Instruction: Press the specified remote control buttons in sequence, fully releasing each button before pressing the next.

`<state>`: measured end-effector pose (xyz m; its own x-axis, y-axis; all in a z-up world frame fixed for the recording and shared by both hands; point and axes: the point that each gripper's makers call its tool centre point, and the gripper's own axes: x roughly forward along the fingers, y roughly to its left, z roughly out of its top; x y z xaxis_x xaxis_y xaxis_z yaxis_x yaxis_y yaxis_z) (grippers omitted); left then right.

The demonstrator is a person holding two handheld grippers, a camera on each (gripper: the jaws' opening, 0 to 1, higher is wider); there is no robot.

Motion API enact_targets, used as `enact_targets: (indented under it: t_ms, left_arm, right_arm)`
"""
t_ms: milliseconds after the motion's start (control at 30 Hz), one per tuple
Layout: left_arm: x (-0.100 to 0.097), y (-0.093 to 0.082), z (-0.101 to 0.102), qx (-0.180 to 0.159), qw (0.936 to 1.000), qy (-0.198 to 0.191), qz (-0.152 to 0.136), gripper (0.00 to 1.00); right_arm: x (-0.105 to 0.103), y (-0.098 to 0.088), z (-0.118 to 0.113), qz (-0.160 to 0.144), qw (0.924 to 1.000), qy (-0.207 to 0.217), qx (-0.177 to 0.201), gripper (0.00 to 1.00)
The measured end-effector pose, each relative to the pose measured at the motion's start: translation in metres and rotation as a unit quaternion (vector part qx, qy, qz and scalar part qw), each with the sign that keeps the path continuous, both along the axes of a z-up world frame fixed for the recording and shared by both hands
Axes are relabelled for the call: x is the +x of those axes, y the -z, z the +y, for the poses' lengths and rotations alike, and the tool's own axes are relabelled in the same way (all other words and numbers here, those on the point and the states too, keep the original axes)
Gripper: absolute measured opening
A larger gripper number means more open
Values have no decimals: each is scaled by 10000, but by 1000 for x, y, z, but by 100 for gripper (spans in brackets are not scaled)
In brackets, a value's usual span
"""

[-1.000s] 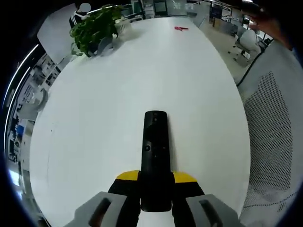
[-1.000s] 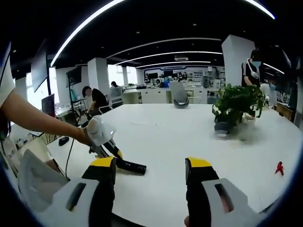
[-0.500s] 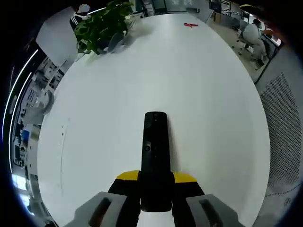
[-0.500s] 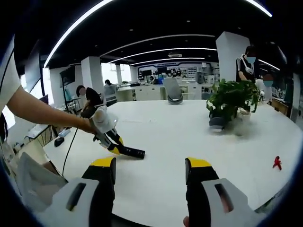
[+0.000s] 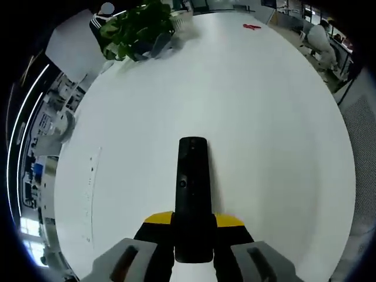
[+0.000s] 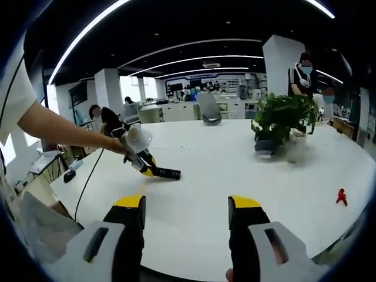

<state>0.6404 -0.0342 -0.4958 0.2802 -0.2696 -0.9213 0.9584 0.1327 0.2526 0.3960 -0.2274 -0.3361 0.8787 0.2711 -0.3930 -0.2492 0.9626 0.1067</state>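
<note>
The left gripper [image 5: 194, 241] pinches the black remote control [image 5: 193, 194] above the white table [image 5: 247, 117] — the right gripper [image 6: 185, 235] spread, empty, nearer the potted plant [image 6: 282, 123].

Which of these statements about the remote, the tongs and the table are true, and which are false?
1. The left tongs are shut on the black remote. True.
2. The right tongs hold the remote. False: they are open with nothing between the jaws.
3. A potted plant stands on the white table. True.
4. The small red object lies right beside the remote. False: it lies far away, near the table edge.
5. The remote lies flat on the table. False: in the right gripper view the left tongs hold it above the table.
</note>
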Motion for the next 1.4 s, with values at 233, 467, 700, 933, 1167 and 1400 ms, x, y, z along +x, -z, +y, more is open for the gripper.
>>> enact_targets:
  t_ms: [233, 467, 700, 933, 1167, 1400]
  left_arm:
    - [23, 0, -1, 127, 9999, 65, -92, 23]
    - [38, 7, 1, 189, 9998, 75, -8, 23]
    - [40, 14, 1, 392, 9989, 251, 37, 23]
    - [42, 16, 3, 370, 9989, 240, 162, 23]
    - [42, 18, 3, 266, 9981, 305, 459, 24]
    - [42, 20, 3, 135, 9971, 461, 585, 24]
  right_arm:
    - [0, 2, -3, 57, 9999, 80, -32, 58]
    - [0, 3, -4, 103, 9999, 121, -51, 57]
    - [0, 6, -4, 157, 9997, 117, -118, 57]
    - [0, 7, -4, 211, 9996, 160, -100, 57]
    - [1, 8, -5, 217, 9995, 182, -122, 57]
    - [1, 7, -5, 202, 9996, 188, -113, 57]
